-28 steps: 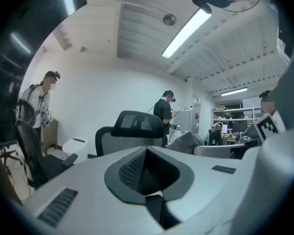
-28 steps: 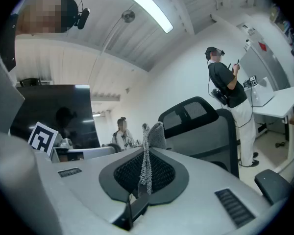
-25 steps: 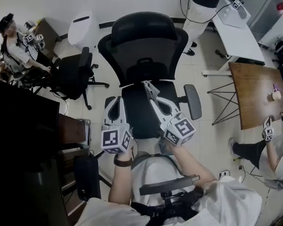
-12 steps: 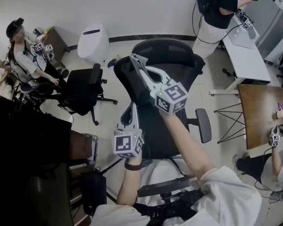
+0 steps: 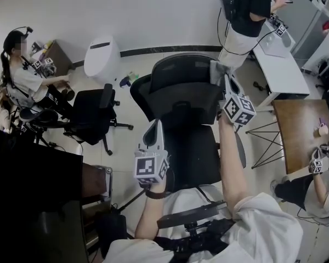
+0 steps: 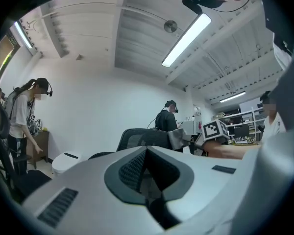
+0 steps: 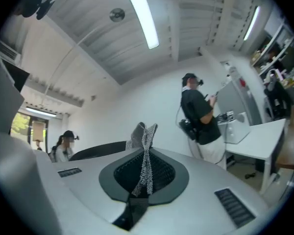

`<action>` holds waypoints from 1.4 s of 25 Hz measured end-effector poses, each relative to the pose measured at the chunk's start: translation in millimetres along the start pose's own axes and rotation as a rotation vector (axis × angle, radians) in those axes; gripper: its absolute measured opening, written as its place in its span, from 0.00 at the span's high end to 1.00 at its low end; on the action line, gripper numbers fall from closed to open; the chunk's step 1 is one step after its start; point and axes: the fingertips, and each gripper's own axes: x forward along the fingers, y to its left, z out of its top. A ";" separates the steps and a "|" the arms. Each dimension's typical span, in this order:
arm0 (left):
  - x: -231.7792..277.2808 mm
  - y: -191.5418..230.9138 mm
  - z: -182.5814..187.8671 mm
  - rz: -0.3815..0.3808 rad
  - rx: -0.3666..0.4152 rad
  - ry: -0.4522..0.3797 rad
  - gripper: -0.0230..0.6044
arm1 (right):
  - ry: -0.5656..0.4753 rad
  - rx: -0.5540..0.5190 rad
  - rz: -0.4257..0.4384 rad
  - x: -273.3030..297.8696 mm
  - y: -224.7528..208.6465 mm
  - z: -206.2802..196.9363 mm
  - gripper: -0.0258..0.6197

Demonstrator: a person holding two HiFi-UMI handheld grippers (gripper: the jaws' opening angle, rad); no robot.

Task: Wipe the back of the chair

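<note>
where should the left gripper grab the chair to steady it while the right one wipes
Probably the backrest's upper left rim, approached from the left: it's a thin edge the jaws can straddle, and the right gripper holds the cloth at the upper right. The left gripper is shut, so open it first.

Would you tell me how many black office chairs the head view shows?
2: a black mesh office chair directly ahead, and a second black office chair to its left. Another may be hidden under the seated person at far left.
</note>
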 end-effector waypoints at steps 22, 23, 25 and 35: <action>-14.3 8.9 -32.3 0.070 -0.016 0.069 0.94 | 0.296 -0.168 0.417 25.6 155.0 -179.1 0.93; -14.8 7.4 -33.6 0.069 -0.018 0.073 0.94 | 0.292 -0.165 0.345 26.7 121.4 -175.8 0.93; -15.8 5.2 -35.1 0.067 -0.019 0.081 0.94 | 0.283 -0.160 0.197 24.6 53.4 -167.2 0.93; -35.1 21.2 -34.1 0.120 -0.013 0.087 0.94 | 0.345 -0.109 -0.051 24.6 -43.6 -196.3 0.93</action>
